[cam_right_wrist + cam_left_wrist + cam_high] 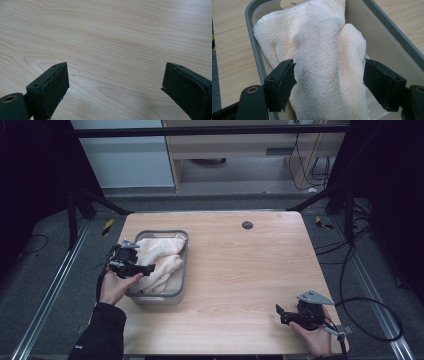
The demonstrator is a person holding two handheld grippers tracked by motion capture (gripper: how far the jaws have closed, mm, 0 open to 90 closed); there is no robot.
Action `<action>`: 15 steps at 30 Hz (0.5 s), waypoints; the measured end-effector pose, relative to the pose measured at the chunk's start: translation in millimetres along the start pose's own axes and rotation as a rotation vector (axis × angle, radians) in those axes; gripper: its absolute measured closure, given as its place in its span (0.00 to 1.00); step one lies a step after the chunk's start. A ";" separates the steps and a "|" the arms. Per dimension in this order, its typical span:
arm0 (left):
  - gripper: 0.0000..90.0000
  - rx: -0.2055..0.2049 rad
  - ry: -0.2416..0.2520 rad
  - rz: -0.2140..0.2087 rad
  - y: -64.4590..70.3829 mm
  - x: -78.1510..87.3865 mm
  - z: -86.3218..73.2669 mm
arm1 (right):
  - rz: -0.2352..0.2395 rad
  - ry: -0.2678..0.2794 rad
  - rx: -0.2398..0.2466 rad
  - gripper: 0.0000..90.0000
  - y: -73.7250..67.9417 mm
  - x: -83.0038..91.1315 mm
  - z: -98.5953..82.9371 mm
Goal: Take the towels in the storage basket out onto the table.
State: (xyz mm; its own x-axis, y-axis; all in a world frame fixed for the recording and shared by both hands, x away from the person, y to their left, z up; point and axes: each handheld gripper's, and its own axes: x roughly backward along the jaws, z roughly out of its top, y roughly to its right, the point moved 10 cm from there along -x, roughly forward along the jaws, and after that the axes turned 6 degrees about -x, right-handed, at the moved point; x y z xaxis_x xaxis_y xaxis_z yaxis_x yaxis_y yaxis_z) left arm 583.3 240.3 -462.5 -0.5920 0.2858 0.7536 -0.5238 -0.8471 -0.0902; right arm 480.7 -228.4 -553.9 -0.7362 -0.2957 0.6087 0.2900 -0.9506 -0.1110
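No brand, label or legible writing is seen on anything. At the left of the pale wooden tabletop (240,270), a crumpled cream terry towel (157,260) is held in a grey rectangular plastic tub (181,279). The left tool (329,80) is held over the tub's near left side with its jaws spread wide; a raised fold of the towel is straddled by them, touched on both sides but not clamped. At the near right corner, the right tool (115,87) is held low over bare wood, its jaws wide apart with nothing gripped.
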 end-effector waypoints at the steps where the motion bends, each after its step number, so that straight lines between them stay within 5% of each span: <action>1: 0.28 0.000 0.000 0.000 0.0 0.0 0.0 | 0.000 0.000 0.000 0.08 0.0 0.0 0.0; 15: 0.33 0.000 -0.079 0.004 -4.2 -17.8 -9.3 | 0.010 -0.011 -0.007 0.07 -1.5 -0.1 -1.2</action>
State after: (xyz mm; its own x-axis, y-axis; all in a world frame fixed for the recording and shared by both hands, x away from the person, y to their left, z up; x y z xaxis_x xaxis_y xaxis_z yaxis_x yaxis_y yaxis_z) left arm 590.3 243.0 -481.6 -0.5442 0.2463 0.8020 -0.5212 -0.8483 -0.0932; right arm 479.6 -227.1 -554.8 -0.7265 -0.3046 0.6159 0.2932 -0.9481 -0.1231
